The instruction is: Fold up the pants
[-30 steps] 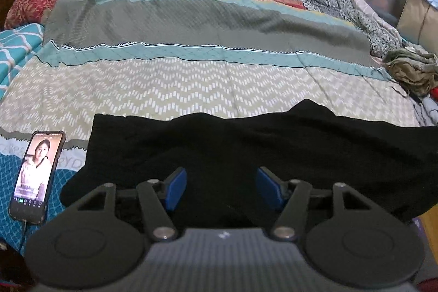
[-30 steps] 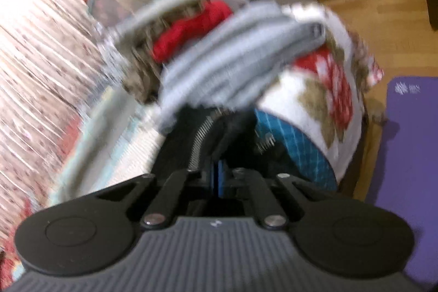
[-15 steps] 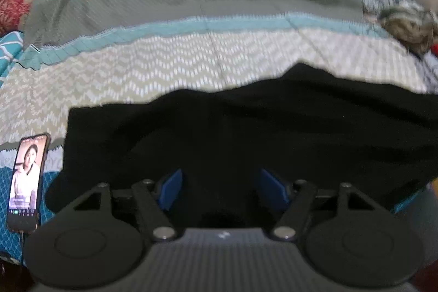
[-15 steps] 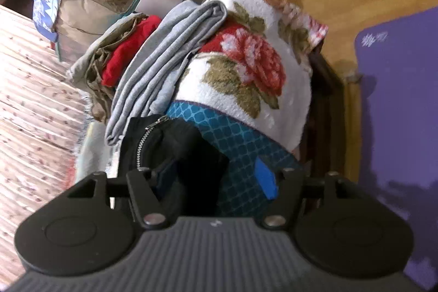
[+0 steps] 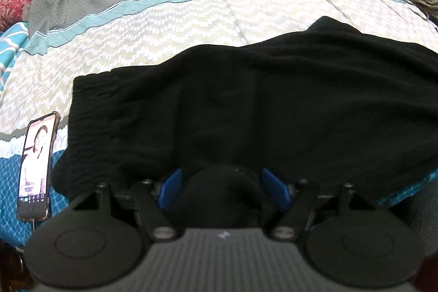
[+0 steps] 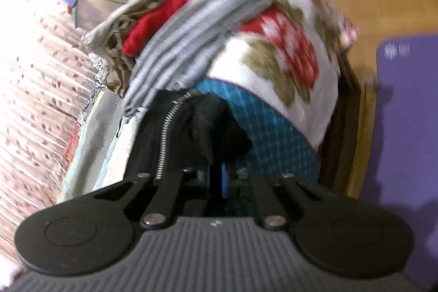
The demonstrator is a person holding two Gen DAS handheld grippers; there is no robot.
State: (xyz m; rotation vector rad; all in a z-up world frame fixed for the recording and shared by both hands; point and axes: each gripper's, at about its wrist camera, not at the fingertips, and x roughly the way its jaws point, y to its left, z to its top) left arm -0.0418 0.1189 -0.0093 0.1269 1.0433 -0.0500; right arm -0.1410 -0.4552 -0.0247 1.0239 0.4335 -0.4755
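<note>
Black pants (image 5: 246, 106) lie across the near part of the bed, the elastic waistband at the left. My left gripper (image 5: 223, 188) is open, its blue pads (image 5: 171, 186) either side of a bulge of black cloth at the near edge. In the right wrist view the other end of the pants (image 6: 191, 133), with a metal zipper (image 6: 165, 133), hangs at the bed's edge. My right gripper (image 6: 217, 177) is shut on that black cloth.
A phone (image 5: 35, 166) with a lit screen lies left of the waistband. The patterned bedspread (image 5: 191, 18) stretches beyond the pants. Piled clothes (image 6: 191, 45) and a floral blanket (image 6: 287, 59) lie near the right gripper. A purple mat (image 6: 405, 127) lies on the wooden floor.
The left gripper has moved forward over the pants, still open. The right gripper was shut, opened half a second ago, and has shut again on the black cloth.
</note>
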